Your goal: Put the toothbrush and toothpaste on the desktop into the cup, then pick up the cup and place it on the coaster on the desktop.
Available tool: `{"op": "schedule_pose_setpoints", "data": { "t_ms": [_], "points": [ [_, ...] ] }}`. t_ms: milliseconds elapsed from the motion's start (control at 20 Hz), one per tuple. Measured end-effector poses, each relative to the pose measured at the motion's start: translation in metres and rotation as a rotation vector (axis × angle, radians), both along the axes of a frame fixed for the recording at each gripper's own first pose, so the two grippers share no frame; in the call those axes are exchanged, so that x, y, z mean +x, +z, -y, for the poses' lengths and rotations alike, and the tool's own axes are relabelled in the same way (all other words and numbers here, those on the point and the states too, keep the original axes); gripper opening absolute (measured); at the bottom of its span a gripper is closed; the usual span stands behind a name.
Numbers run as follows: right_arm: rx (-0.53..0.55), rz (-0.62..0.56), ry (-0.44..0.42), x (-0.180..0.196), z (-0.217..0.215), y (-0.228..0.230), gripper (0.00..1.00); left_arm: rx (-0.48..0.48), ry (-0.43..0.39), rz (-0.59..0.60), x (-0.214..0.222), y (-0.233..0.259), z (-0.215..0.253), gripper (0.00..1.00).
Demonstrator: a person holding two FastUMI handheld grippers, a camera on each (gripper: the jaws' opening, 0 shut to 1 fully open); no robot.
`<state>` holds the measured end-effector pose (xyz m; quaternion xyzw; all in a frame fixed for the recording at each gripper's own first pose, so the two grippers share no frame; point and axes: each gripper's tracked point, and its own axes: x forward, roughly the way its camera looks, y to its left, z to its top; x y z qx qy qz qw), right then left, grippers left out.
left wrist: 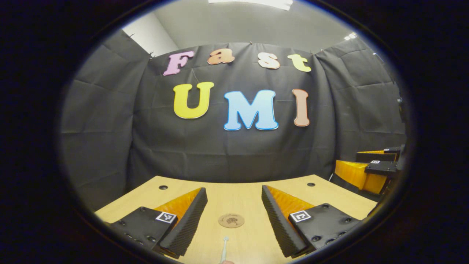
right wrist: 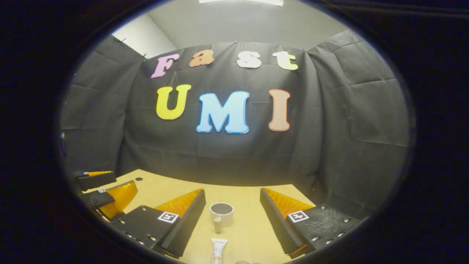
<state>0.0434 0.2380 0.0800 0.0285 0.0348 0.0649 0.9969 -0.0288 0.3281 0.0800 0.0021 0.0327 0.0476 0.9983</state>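
In the left gripper view, the left hand-held gripper [left wrist: 234, 205] hovers above the wooden surface [left wrist: 249, 190] with its two fingers spread wide and nothing between them. Between those fingers, toward 6 o'clock of the view, the round brown coaster [left wrist: 231, 220] lies flat on the wood. Just below it, nearer the bottom edge, the thin pale toothbrush [left wrist: 224, 250] lies pointing up toward the coaster, apart from it. At 3 o'clock, past the surface's right end, the right hand-held gripper [left wrist: 377, 165] shows from the side; from here I cannot tell how its fingers stand.

In the right gripper view, the right hand-held gripper [right wrist: 232, 205] is released too, fingers wide apart and grasping nothing. Between them, at about 6 o'clock, the white cup [right wrist: 221, 213] stands upright on the surface with its mouth open upward. Directly below it the toothpaste [right wrist: 218, 249] tube lies on the wood, its cap end toward the cup and just short of it. At 8 o'clock the left hand-held gripper shows over the surface's left part.
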Motion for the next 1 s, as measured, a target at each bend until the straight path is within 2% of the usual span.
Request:
{"op": "schedule_pose_setpoints", "data": {
  "t_ms": [450, 1000],
  "points": [
    [-0.004, -0.247, 0.113, 0.01, -0.027, -0.06, 0.92, -0.002, -0.032, -0.128, 0.017, -0.033, 0.006, 0.96],
    [0.006, -0.541, 0.178, 0.019, -0.05, -0.133, 0.93, -0.063, -0.062, -0.529, 0.032, -0.145, -0.001, 0.97]
  ]
}}
